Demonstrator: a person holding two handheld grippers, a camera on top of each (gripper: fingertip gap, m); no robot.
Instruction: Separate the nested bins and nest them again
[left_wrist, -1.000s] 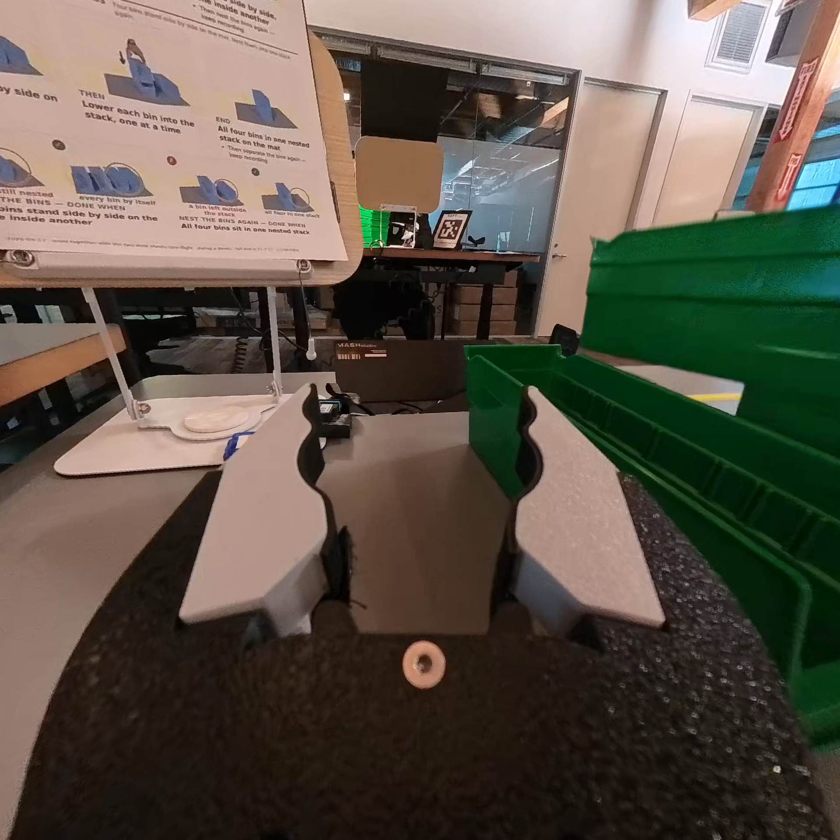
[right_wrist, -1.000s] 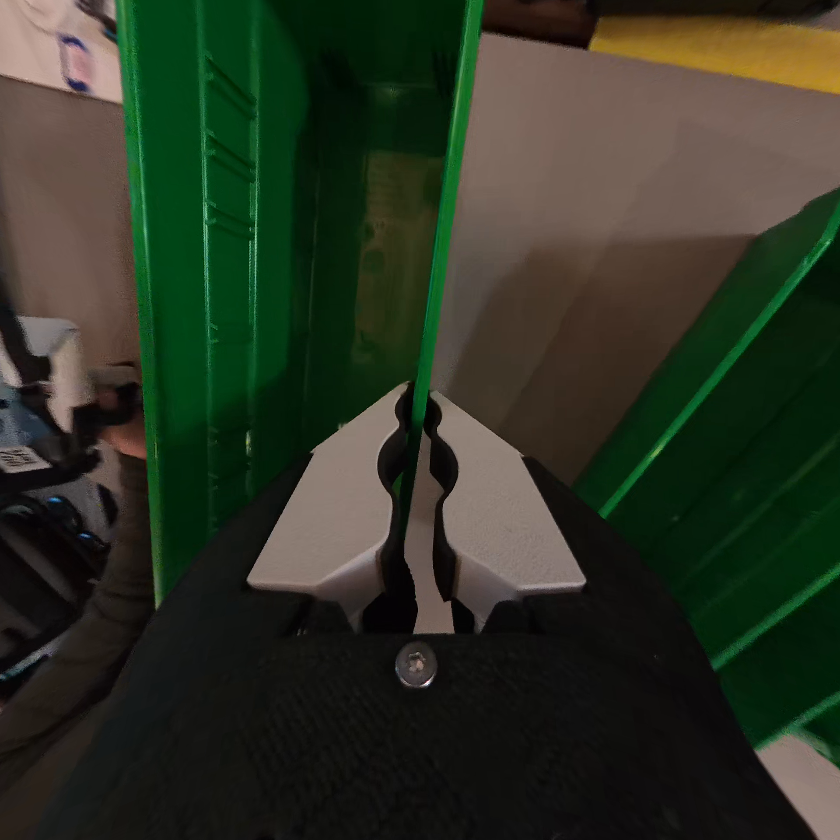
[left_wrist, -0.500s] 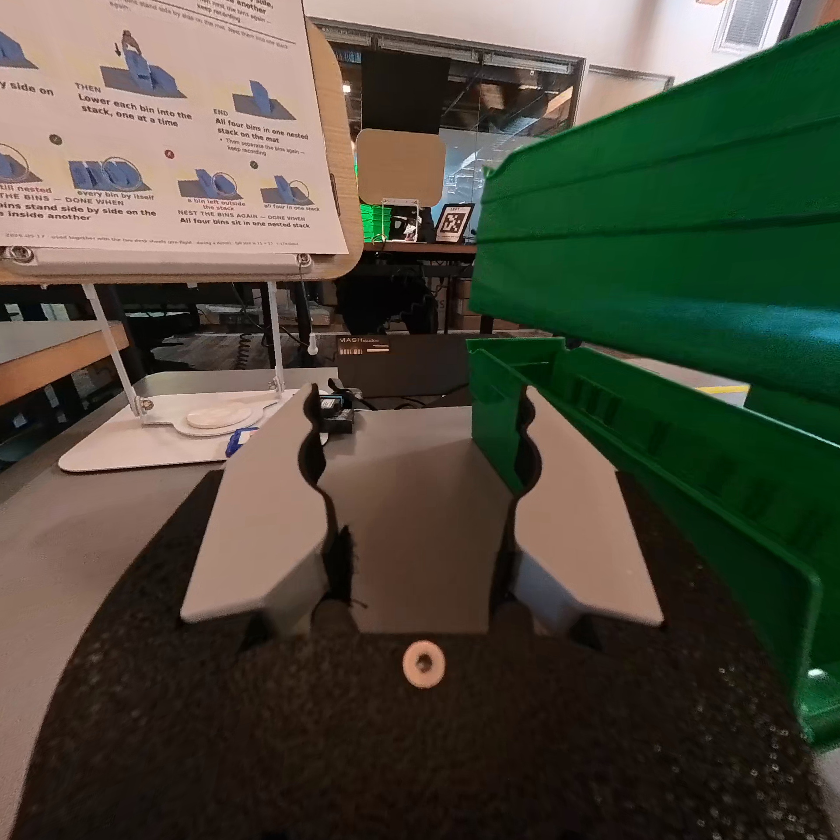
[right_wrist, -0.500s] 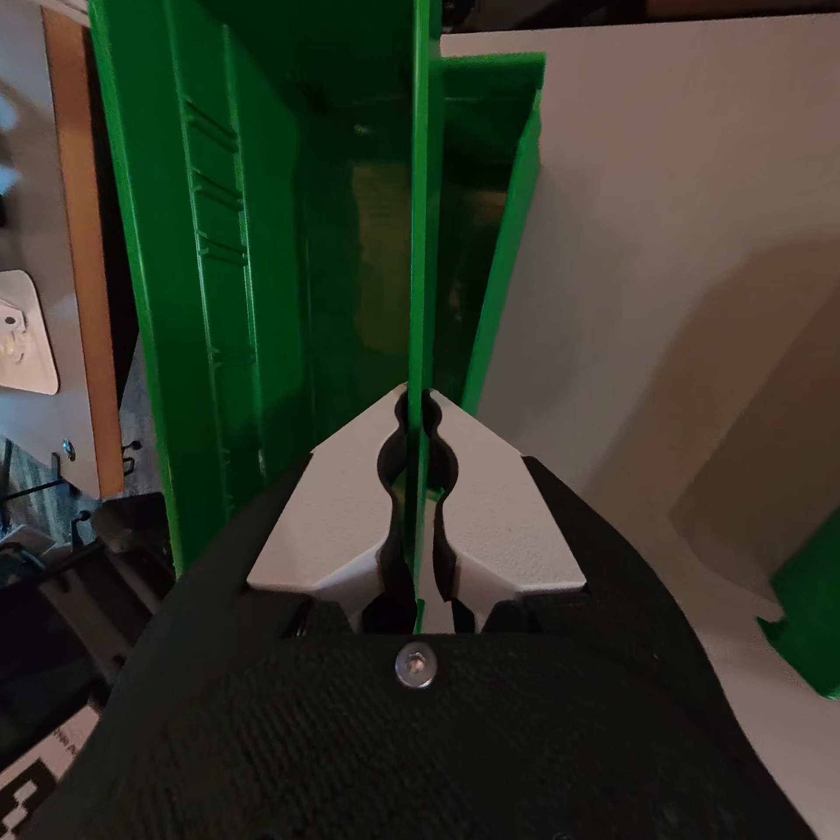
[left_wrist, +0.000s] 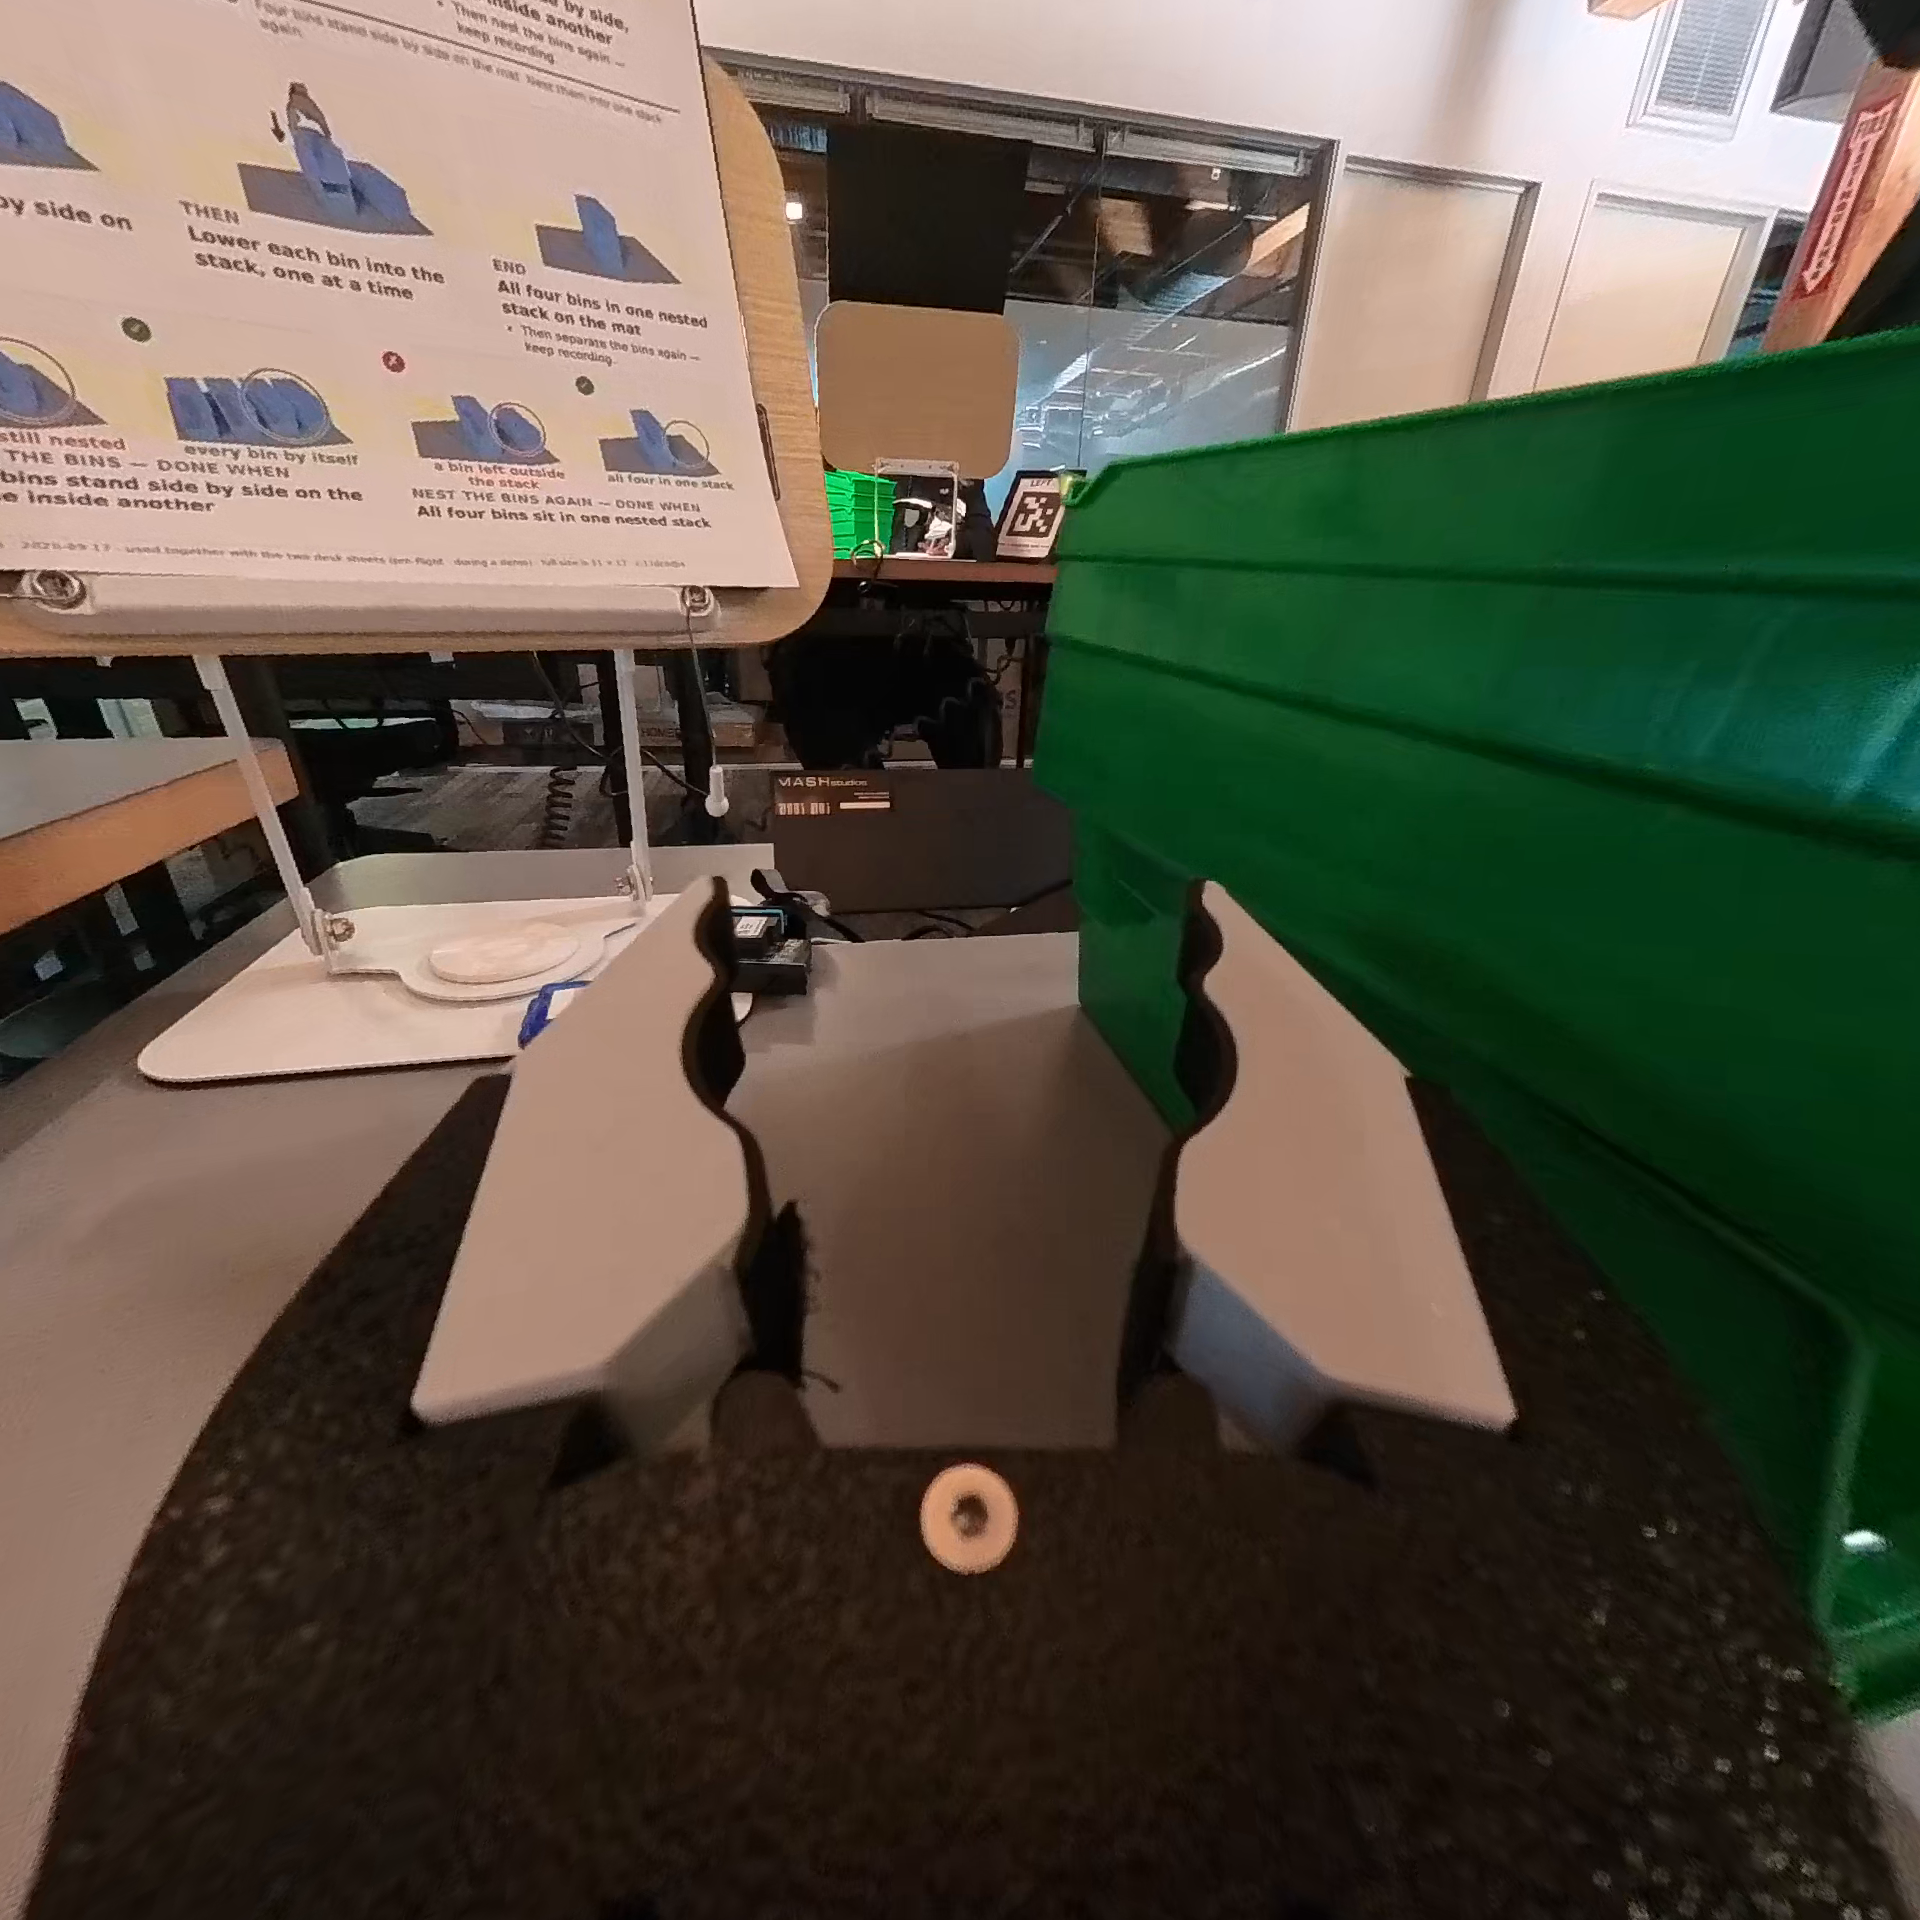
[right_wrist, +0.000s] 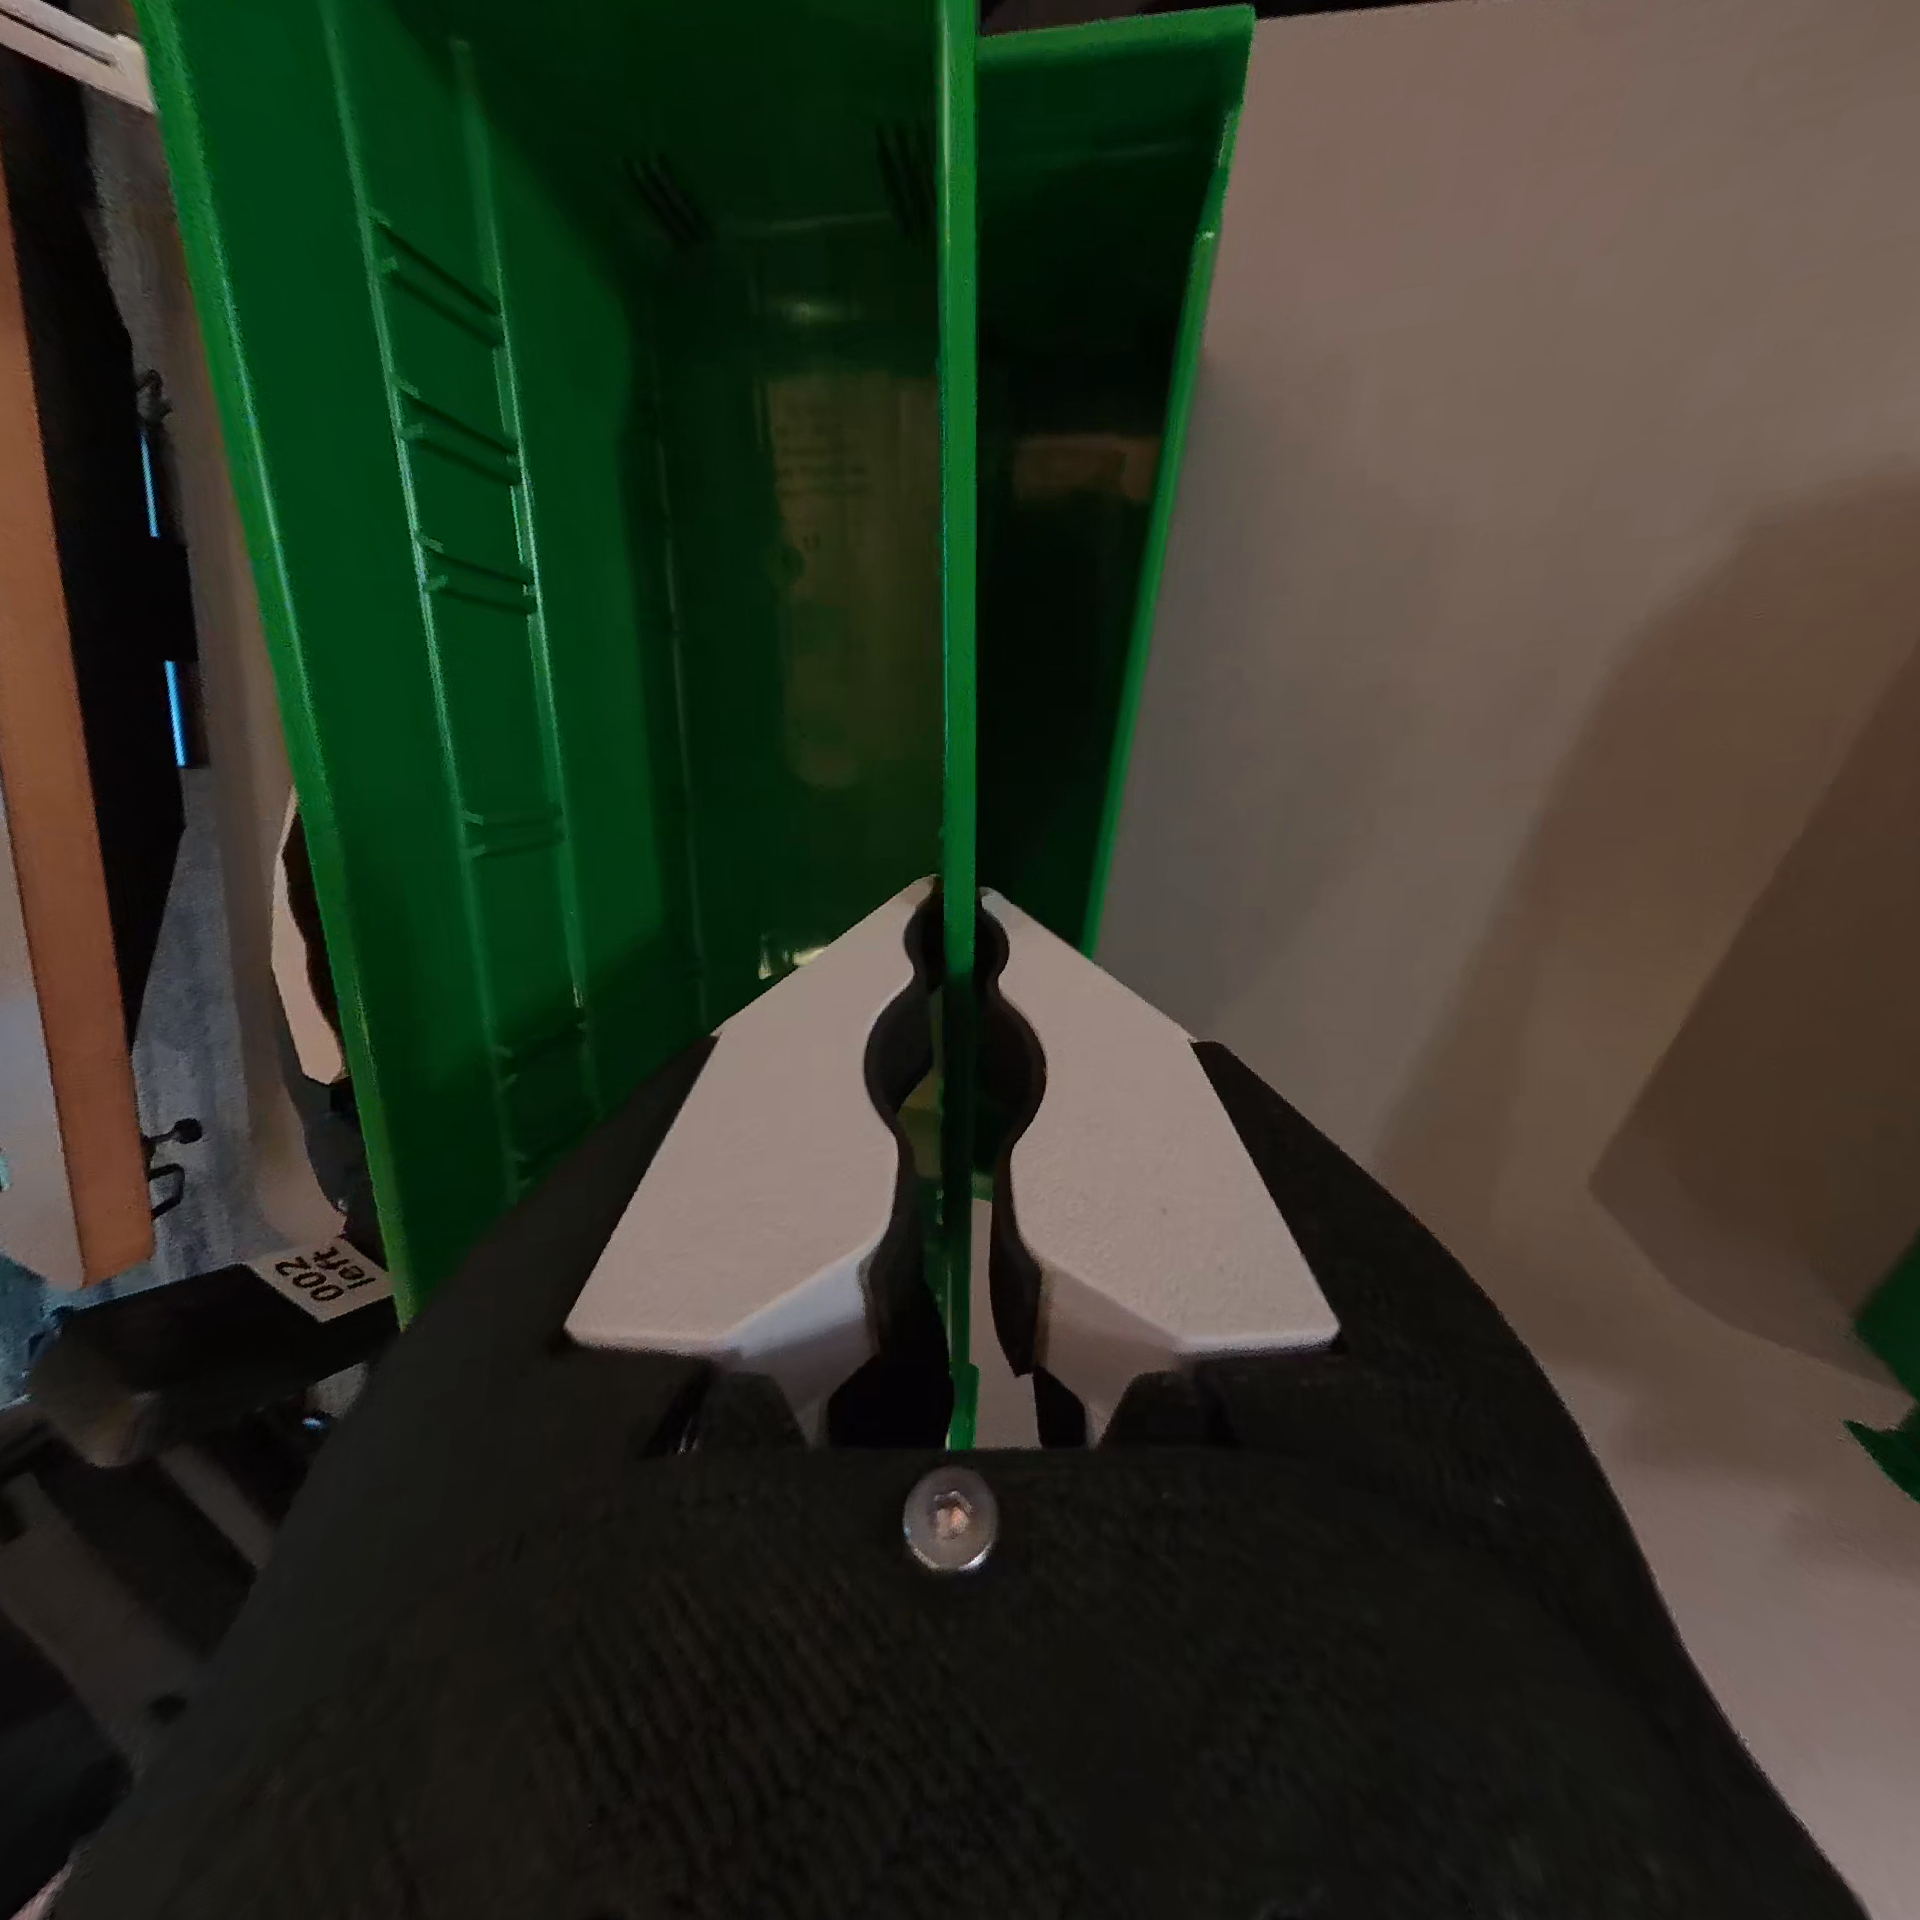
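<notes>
Green bin (right_wrist: 582, 520) wall pinched by right hand-held gripper (right_wrist: 958, 914) at 12 o'clock, left hand-held gripper (left_wrist: 956, 997) spread w/ nothing between, 2nd green bin (left_wrist: 1132, 977) at its 2 o'clock on grey worktop (left_wrist: 208, 1195).

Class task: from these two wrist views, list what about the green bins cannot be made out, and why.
- Left wrist view: the held green bin hides any bin beneath; its right end is cut off by the frame.
- Right wrist view: the right gripper blocks the near wall; a second bin behind is mostly hidden; bin count unknowable.
</notes>
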